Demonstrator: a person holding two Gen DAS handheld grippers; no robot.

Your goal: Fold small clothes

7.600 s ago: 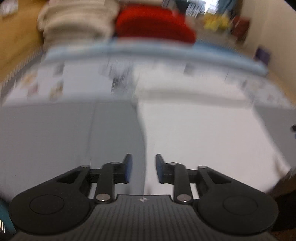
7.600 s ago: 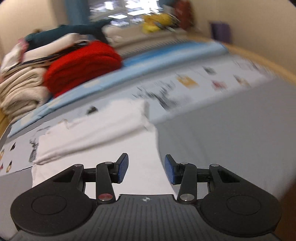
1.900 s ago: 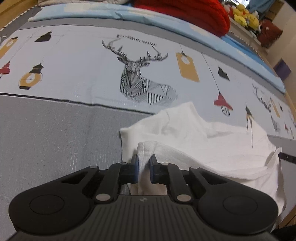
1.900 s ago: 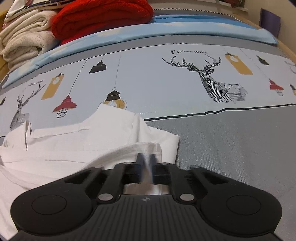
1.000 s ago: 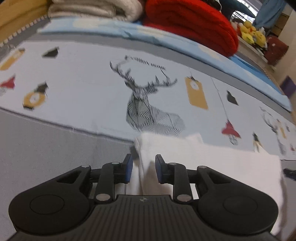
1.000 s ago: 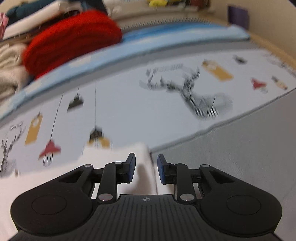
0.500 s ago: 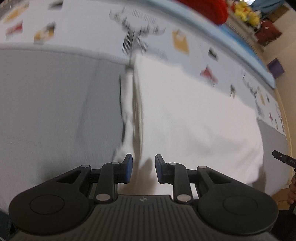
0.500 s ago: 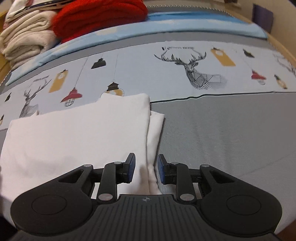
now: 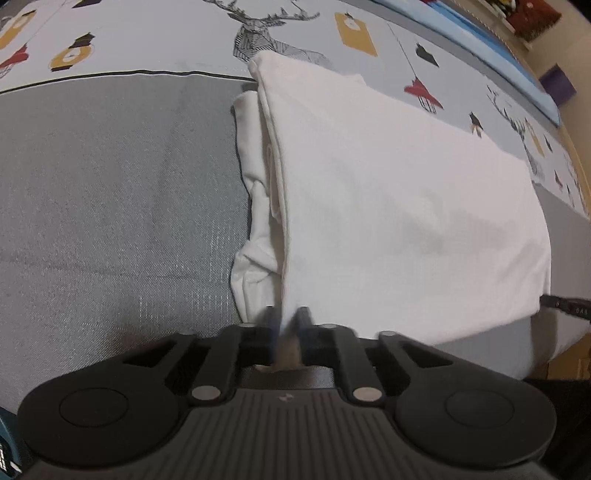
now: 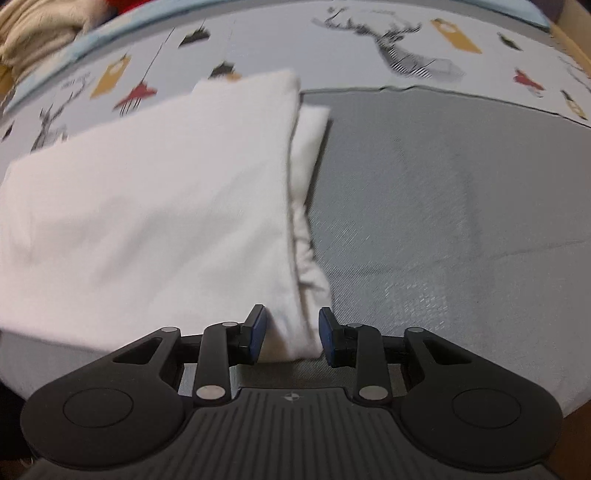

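A grey bedspread [image 9: 110,206] is printed with deer and lanterns along its far edge; cream folded blankets [image 10: 33,26] are stacked at the far left corner.

Folded garment [image 9: 388,206] lying on bedspread [image 9: 110,206], centre-right of left wrist frame and centre-left of right wrist frame, near corners at left gripper [image 9: 287,325] and right gripper [image 10: 289,332] along lower edge.

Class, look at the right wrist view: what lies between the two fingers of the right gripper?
The near corner of the folded white garment lies in the open gap of the right gripper, with grey bedsheet beneath; this shows in the right wrist view.
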